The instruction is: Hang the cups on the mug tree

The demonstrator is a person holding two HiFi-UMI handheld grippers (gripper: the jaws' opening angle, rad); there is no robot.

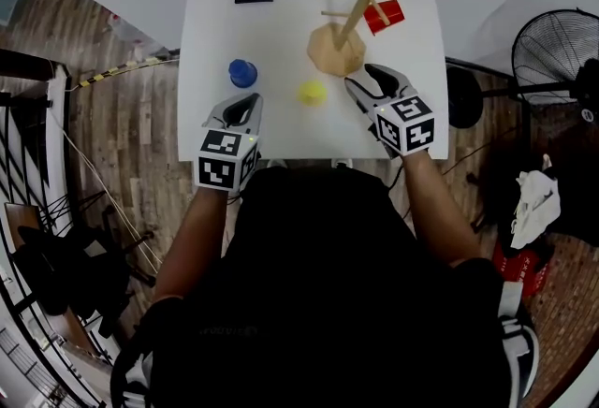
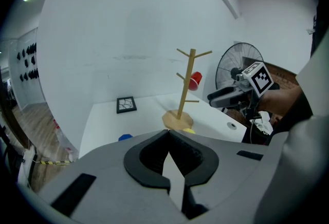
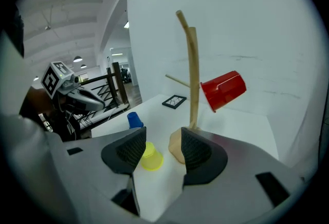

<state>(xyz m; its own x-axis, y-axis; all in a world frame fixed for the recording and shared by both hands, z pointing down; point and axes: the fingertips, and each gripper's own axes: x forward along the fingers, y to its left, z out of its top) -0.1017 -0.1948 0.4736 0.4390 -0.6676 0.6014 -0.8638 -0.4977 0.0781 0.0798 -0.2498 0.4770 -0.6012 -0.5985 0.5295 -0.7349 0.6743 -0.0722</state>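
1 red cup (image 1: 384, 16) is hanging on the tree (image 1: 351, 18). The yellow cup (image 1: 312, 92) and blue cup (image 1: 242, 72) are sitting on the table (image 1: 281, 32). I am holding my right gripper (image 1: 367, 79) open beside the tree base, and my left gripper (image 1: 245, 102) closed, both empty.

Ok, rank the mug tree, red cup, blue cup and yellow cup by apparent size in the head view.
1. mug tree
2. red cup
3. blue cup and yellow cup: they look alike, so unranked.
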